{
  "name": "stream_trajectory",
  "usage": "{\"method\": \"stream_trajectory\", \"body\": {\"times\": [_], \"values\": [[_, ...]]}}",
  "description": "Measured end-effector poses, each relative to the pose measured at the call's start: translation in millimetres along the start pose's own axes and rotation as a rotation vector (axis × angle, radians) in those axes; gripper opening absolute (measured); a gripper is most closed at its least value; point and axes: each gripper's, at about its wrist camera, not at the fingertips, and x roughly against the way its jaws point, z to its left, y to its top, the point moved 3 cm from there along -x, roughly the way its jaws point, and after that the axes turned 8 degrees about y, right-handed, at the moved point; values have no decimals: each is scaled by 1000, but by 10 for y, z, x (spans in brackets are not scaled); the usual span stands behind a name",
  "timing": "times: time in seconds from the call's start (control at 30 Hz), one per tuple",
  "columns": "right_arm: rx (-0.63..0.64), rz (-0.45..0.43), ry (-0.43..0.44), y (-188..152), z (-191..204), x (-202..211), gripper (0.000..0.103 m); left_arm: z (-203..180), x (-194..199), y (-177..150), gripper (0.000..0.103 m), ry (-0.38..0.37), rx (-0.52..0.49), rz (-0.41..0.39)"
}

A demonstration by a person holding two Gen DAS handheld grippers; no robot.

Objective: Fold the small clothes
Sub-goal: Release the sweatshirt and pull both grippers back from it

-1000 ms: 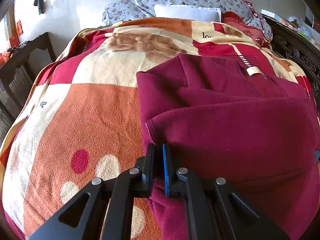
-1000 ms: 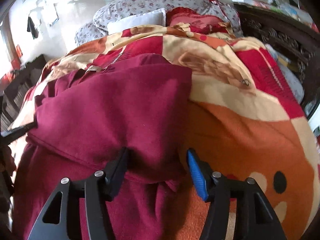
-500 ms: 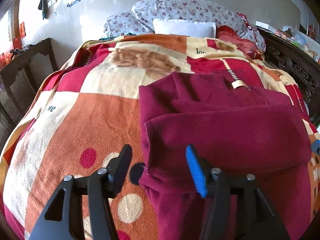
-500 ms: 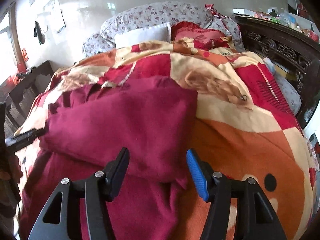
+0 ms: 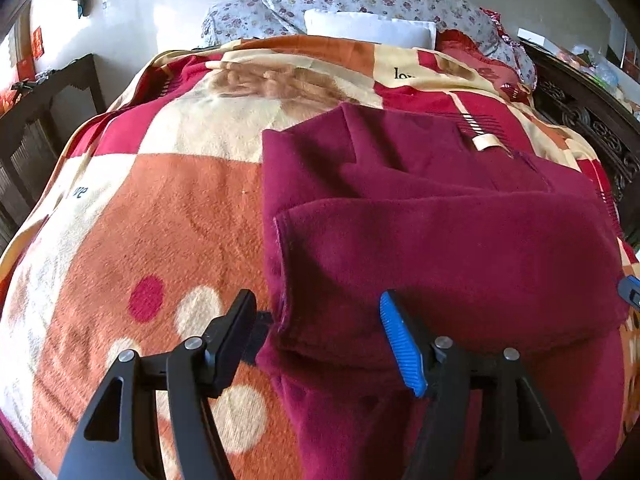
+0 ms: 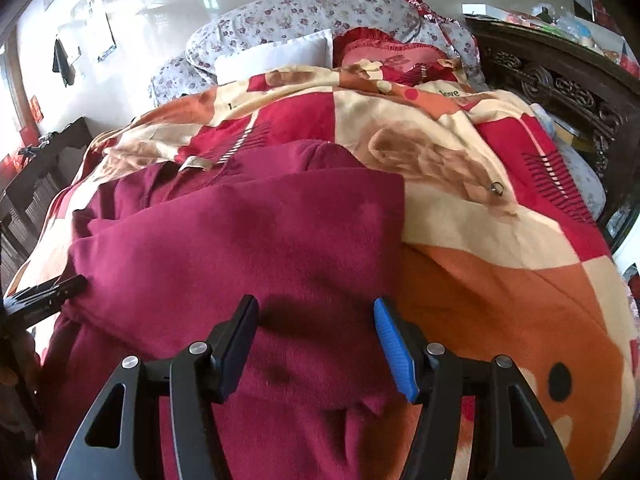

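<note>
1. A maroon garment (image 5: 440,248) lay on a bed covered by a patterned blanket (image 5: 160,208) of orange, cream and red.
2. The garment's near part was folded over itself, so a thick doubled layer sat on top with a flatter layer showing beneath it toward the pillows (image 5: 368,28).
3. A small cream tag (image 5: 486,143) showed at the garment's far edge.
4. The left gripper (image 5: 316,336) stood wide, with nothing between its fingers; it was over the fold's left corner, one finger above the blanket and the blue-padded one above the cloth.
5. The right gripper (image 6: 316,340) was wide too and held nothing, above the fold near its right edge.
6. From the right camera, the left gripper's dark tip showed at the garment's left edge; whether it touched I couldn't tell.
7. The garment (image 6: 248,240) lay left of the blanket's (image 6: 500,300) orange panel in that view.
8. Dark carved wooden furniture (image 6: 560,92) ran along the bed's right side.
</note>
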Motion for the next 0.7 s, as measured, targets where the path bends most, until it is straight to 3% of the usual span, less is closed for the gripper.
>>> {"method": "stream_trajectory", "body": {"times": [0.13, 0.4, 0.7], "values": [[-3, 12, 37, -192, 10, 347, 65, 36, 247, -94, 66, -1, -16, -23], [37, 60, 20, -664, 102, 817, 72, 73, 697, -452, 70, -15, -54, -36], [-20, 114, 68, -1326, 146, 1107, 84, 278, 1075, -1125, 77, -71, -50, 28]]}}
